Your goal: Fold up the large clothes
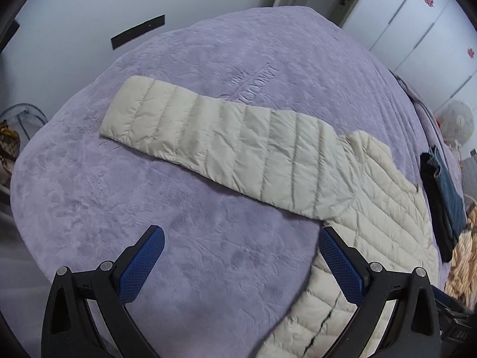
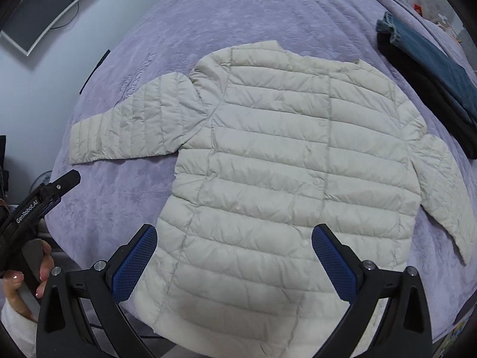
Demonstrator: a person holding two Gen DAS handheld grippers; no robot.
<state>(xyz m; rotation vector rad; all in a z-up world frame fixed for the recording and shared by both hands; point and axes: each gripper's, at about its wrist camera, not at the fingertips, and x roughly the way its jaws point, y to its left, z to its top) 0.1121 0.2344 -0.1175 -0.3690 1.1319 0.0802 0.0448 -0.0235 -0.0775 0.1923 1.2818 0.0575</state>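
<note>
A cream quilted puffer jacket [image 2: 283,161] lies flat and spread on a lilac bed cover [image 2: 238,9], collar away from me. One sleeve [image 1: 214,137] stretches out to the left; the other sleeve [image 2: 444,188] angles down at the right. My right gripper [image 2: 234,244] hovers open over the jacket's lower hem, nothing between its blue pads [image 2: 134,265]. My left gripper [image 1: 241,247] is open above bare bed cover [image 1: 119,194], just below the outstretched sleeve, its right pad [image 1: 340,265] over the jacket's side. The left gripper's body [image 2: 41,194] also shows at the left edge, held by a hand [image 2: 18,286].
Folded dark and blue denim clothes [image 2: 432,80] lie at the bed's right side. A curved monitor [image 2: 44,6] stands at the upper left wall. White wardrobe doors [image 1: 411,21] and a door are beyond the bed. A mesh basket [image 1: 21,119] sits at the left.
</note>
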